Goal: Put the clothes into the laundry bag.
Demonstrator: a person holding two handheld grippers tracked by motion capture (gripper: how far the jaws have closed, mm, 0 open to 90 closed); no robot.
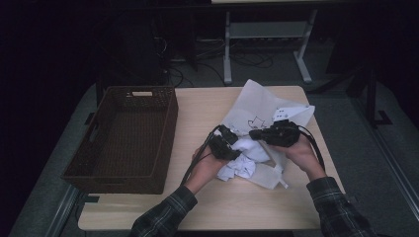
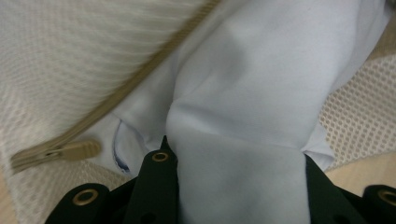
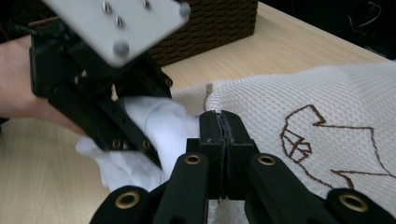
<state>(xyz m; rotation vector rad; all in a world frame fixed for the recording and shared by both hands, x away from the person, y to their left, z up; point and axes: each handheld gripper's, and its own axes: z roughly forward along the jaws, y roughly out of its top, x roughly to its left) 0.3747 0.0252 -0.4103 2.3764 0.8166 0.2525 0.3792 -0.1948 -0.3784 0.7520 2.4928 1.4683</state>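
Mesh bag (image 1: pixel 257 106) lies on the table (image 1: pixel 197 113), right of centre, its far end spread flat, its mouth toward me. White cloth (image 1: pixel 244 160) sits bunched at that mouth, near the table's middle

My right tongs (image 3: pixel 223 122): jaws pressed together on the bag's edge, mesh pinched between them just beside the brown outline print (image 3: pixel 322 144). I judge this grip is there to anchor the rim and lift it so the opening stays slack and reachable

My left tongs (image 1: pixel 223 143): jaws narrow, clamped on a thick fold of the cloth; in the left gripper view the pale fabric runs up between both jaws, with mesh on either side and the zip (image 2: pixel 112 102) and its pull (image 2: pixel 77 150) to the left. So the cloth seems to lie right in the open zip, partly inside

The two tongs are close, almost facing, one holding the bag, one feeding or drawing the cloth; which way, I cannot tell

Basket (image 1: pixel 126 138) stands empty at left, well apart, likely where finished items go
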